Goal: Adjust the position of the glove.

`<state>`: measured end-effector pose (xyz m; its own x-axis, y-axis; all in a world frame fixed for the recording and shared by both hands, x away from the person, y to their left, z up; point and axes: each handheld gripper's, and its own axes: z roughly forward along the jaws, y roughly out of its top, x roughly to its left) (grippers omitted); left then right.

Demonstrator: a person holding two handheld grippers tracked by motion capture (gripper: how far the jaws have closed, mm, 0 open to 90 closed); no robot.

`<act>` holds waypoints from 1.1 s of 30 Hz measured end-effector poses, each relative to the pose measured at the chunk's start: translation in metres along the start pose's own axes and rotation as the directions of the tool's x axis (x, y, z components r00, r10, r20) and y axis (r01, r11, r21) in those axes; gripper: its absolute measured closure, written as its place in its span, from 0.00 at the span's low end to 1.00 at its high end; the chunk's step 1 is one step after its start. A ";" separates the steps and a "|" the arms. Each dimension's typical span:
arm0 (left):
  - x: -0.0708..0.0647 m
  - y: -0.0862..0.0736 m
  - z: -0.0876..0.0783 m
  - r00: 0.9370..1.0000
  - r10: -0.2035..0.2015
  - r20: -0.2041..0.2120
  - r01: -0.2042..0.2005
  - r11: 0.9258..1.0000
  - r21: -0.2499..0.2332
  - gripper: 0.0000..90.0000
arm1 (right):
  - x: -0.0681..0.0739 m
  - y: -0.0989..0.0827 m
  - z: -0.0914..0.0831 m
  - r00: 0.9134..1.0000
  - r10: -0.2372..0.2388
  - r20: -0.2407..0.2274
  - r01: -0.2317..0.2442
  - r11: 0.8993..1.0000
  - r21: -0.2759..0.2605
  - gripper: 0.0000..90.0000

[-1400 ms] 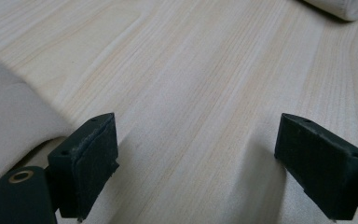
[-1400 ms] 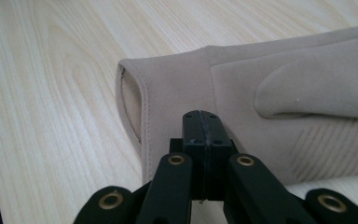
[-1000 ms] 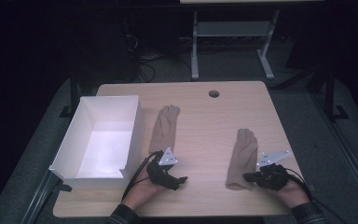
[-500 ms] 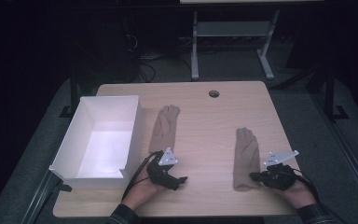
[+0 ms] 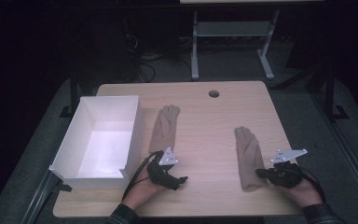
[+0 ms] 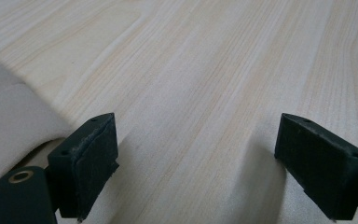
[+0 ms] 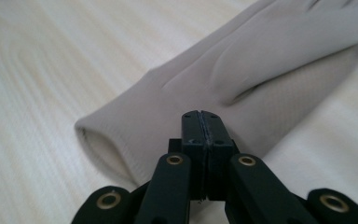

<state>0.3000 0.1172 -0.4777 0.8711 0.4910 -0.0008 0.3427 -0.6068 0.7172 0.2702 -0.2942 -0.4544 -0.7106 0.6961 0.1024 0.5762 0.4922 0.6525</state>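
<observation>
Two beige gloves lie flat on the wooden table (image 5: 200, 121), fingers pointing away from me. The left glove (image 5: 164, 127) lies beside the white box; its cuff (image 6: 14, 121) shows at the left of the left gripper view. My left gripper (image 5: 179, 179) (image 6: 196, 163) rests just below that cuff, jaws wide open over bare wood. The right glove (image 5: 248, 156) (image 7: 242, 79) lies towards the right edge. My right gripper (image 5: 259, 172) (image 7: 200, 121) is shut at the cuff's right edge, seemingly pinching the fabric.
A white open box (image 5: 135, 126) stands on the table's left side, its inside bare. A round cable hole (image 5: 213, 94) sits near the far edge. A metal stand (image 5: 233, 35) is on the floor beyond the table.
My right gripper has moved a little to the right, and the right glove's cuff end has swung right with it. The left hand and left glove have stayed put.
</observation>
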 end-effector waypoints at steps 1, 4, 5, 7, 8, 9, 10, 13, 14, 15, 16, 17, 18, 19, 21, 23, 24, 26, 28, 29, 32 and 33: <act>0.000 0.000 0.000 1.000 -0.001 0.000 0.001 1.000 0.003 0.14 | -0.001 0.002 -0.002 1.000 0.002 0.010 -0.002 1.000 -0.012 0.99; -0.001 0.001 0.001 1.000 -0.008 0.000 0.008 1.000 -0.004 0.14 | -0.009 0.011 -0.003 0.999 0.001 0.041 0.001 0.998 -0.056 1.00; -0.001 0.001 0.001 1.000 -0.007 0.000 0.007 1.000 -0.003 0.14 | -0.011 0.014 -0.001 0.999 0.010 0.045 -0.007 0.998 -0.064 1.00; -0.001 0.001 0.001 1.000 -0.007 0.000 0.007 1.000 -0.002 0.14 | -0.016 0.020 0.003 0.999 0.012 0.049 -0.009 0.997 -0.071 1.00; -0.001 0.001 0.001 1.000 -0.007 0.000 0.007 1.000 -0.002 0.14 | -0.017 0.023 0.006 0.999 0.019 0.045 -0.015 0.997 -0.076 1.00; -0.001 0.001 0.001 1.000 -0.004 -0.001 0.004 1.000 -0.003 0.14 | -0.017 0.026 0.009 0.999 0.019 0.043 -0.015 0.997 -0.082 1.00; 0.000 0.001 0.001 1.000 -0.002 -0.001 0.002 1.000 -0.003 0.14 | -0.018 0.028 0.011 0.999 0.013 0.047 -0.010 0.997 -0.078 1.00; 0.000 0.001 0.001 1.000 0.008 -0.003 -0.008 1.000 -0.004 0.14 | -0.018 0.035 0.020 0.999 0.010 0.053 -0.006 0.997 -0.076 1.00; 0.000 0.001 0.001 1.000 0.000 -0.002 0.000 1.000 -0.004 0.14 | -0.019 0.037 0.023 0.998 0.004 0.057 0.000 0.997 -0.072 1.00; 0.000 0.001 0.001 1.000 0.002 -0.002 -0.002 1.000 -0.004 0.14 | -0.020 0.039 0.026 0.998 0.006 0.063 -0.001 0.998 -0.068 1.00; 0.000 0.001 0.001 1.000 0.001 -0.002 -0.001 1.000 -0.004 0.14 | -0.020 0.040 0.029 0.998 0.002 0.069 0.002 0.998 -0.056 1.00; 0.000 0.001 0.001 1.000 0.000 -0.002 0.000 1.000 -0.004 0.14 | -0.021 0.040 0.032 0.997 -0.002 0.072 0.005 0.999 -0.047 1.00; 0.000 0.001 0.001 1.000 0.001 -0.002 -0.001 1.000 -0.004 0.14 | -0.021 0.040 0.036 0.997 -0.003 0.073 0.005 1.000 -0.025 1.00; 0.000 0.001 0.001 1.000 0.001 -0.001 -0.001 1.000 -0.003 0.14 | -0.021 0.039 0.041 0.997 -0.009 0.077 0.009 1.000 0.003 1.00; 0.000 0.001 0.001 1.000 0.001 -0.001 -0.001 1.000 -0.003 0.14 | -0.020 0.038 0.045 0.998 -0.007 0.059 0.008 1.000 -0.007 1.00; -0.001 0.002 0.001 1.000 0.000 -0.002 0.000 1.000 -0.002 0.14 | -0.018 0.040 0.047 0.998 -0.014 0.064 0.014 1.000 -0.002 1.00; -0.001 0.002 0.001 1.000 0.002 -0.003 -0.002 1.000 -0.002 0.14 | -0.017 0.040 0.047 0.998 -0.016 0.064 0.016 1.000 -0.004 1.00; -0.001 0.002 0.002 1.000 0.003 -0.004 -0.003 1.000 -0.001 0.14 | -0.017 0.039 0.048 0.998 -0.024 0.058 0.025 1.000 -0.009 1.00; -0.001 0.002 0.002 1.000 0.000 -0.004 0.000 1.000 -0.004 0.14 | -0.016 0.040 0.048 0.999 -0.024 0.047 0.024 1.000 -0.010 1.00; -0.001 0.002 0.002 1.000 0.001 -0.004 -0.001 1.000 -0.003 0.14 | -0.015 0.040 0.049 0.999 -0.030 0.040 0.030 0.999 -0.011 1.00; -0.001 0.002 0.002 1.000 0.001 -0.004 -0.001 1.000 -0.003 0.14 | -0.011 0.044 0.053 0.999 -0.046 0.015 0.046 0.999 -0.013 1.00; -0.001 0.002 0.002 1.000 0.001 -0.004 -0.002 1.000 -0.003 0.14 | -0.009 0.045 0.055 0.998 -0.054 0.010 0.054 0.998 -0.010 1.00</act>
<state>0.3005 0.1140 -0.4777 0.8703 0.4925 0.0029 0.3405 -0.6059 0.7190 0.3247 -0.2497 -0.4667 -0.7367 0.6736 0.0594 0.5325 0.5238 0.6649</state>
